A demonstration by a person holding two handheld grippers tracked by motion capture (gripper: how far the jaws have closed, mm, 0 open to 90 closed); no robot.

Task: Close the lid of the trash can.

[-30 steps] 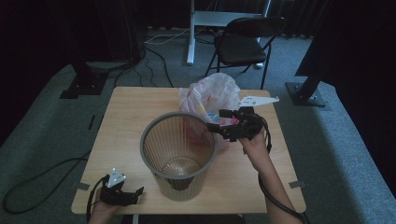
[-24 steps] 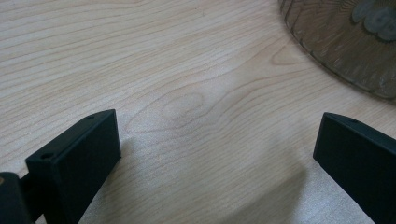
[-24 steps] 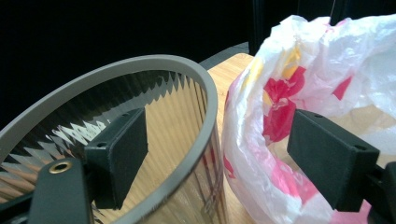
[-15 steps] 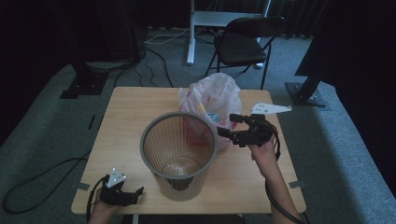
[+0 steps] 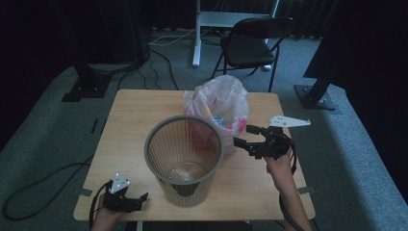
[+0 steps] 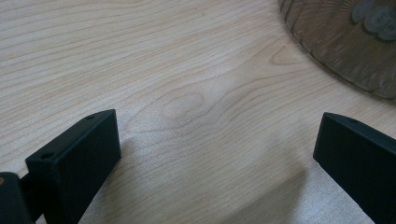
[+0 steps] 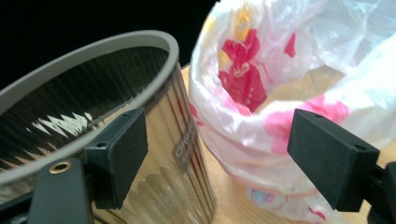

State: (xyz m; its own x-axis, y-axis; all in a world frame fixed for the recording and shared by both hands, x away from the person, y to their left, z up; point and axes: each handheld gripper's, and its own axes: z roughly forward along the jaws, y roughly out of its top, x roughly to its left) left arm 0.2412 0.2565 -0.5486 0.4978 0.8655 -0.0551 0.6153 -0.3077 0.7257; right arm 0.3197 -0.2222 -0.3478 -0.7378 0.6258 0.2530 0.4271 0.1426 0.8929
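Gaping right hand-held gripper beside bag

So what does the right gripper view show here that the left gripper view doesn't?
Right gripper view: the white plastic bag with pink print and the grey rim of the ribbed translucent bin.
Left gripper view: bare table between open jaws, plus the bin's foot.
Both: the light wooden table, the bin, and open black jaws.

Faint embossed lettering on the wastebasket wall, too blurred to read; no other legible text.
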